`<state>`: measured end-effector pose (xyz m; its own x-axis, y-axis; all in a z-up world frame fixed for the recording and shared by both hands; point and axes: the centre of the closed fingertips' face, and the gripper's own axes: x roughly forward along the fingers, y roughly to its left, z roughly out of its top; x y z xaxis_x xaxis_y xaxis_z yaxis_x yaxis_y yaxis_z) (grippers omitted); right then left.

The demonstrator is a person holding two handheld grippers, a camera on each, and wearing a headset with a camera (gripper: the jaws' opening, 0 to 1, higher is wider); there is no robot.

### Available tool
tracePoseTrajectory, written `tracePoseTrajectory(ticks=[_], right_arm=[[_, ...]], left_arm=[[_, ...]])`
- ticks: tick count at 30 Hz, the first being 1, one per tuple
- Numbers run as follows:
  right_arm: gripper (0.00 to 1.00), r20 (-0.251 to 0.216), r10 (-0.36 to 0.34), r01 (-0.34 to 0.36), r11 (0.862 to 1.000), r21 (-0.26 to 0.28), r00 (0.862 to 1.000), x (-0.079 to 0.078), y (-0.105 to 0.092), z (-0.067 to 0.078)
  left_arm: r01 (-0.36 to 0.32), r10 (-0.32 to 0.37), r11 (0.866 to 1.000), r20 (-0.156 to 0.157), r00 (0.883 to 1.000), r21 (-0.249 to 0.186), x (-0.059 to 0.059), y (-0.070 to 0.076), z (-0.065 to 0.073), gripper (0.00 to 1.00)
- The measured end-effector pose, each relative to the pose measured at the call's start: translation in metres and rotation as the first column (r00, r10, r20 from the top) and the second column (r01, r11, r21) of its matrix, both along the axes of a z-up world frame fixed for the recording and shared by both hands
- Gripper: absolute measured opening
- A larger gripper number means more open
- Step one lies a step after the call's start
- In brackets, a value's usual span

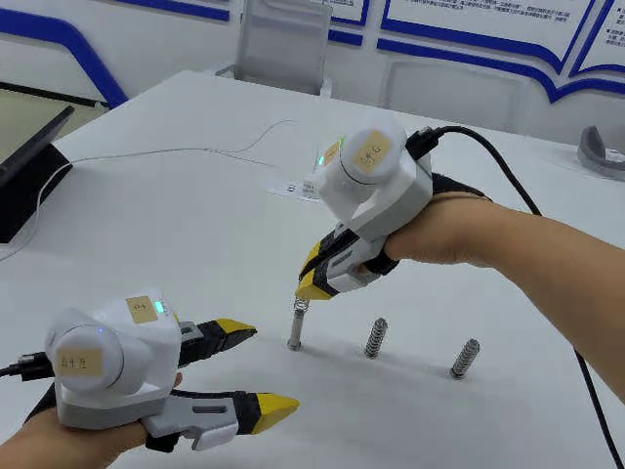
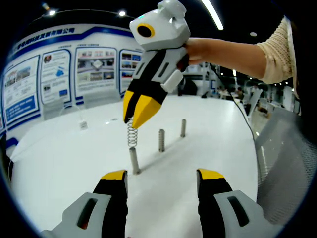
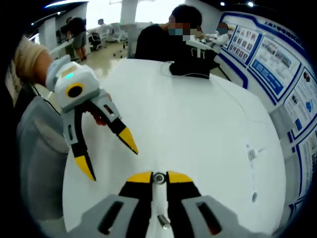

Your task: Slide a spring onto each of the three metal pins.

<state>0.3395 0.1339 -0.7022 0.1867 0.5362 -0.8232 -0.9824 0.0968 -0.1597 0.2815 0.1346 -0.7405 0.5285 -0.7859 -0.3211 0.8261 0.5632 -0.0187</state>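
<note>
In the head view, saw the right tool (image 1: pixel 311 285) pinched narrow on a spring (image 1: pixel 301 306), with the spring's lower end set over the top of the first pin (image 1: pixel 295 334), upright on the white bench (image 1: pixel 176 225). Found a second pin (image 1: pixel 376 338) and a third pin (image 1: pixel 465 359) further right, each already wearing a spring. Noted the left tool (image 1: pixel 266 366) spread wide and holding nothing, near the first pin. In the left gripper view, saw its own yellow-tipped jaws wide apart, and beyond them the right tool (image 2: pixel 134 116) gripping the top of the spring (image 2: pixel 132 135) above the first pin (image 2: pixel 134 162). In the right gripper view, looked down the closed jaws at the spring's round end (image 3: pixel 159 177) between the tips, with the left tool (image 3: pixel 113 162) open off to the left.
</note>
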Motion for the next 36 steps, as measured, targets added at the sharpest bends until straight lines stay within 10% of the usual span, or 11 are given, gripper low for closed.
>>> tracePoseTrajectory(ticks=[36], right_arm=[[0.12,-0.049,-0.057,0.055,0.997,-0.049,0.997,0.011,0.003,-0.051]], left_arm=[[-0.001,0.001,1.0,-0.01,1.0,0.006,0.002,0.001,-0.005,0.57]])
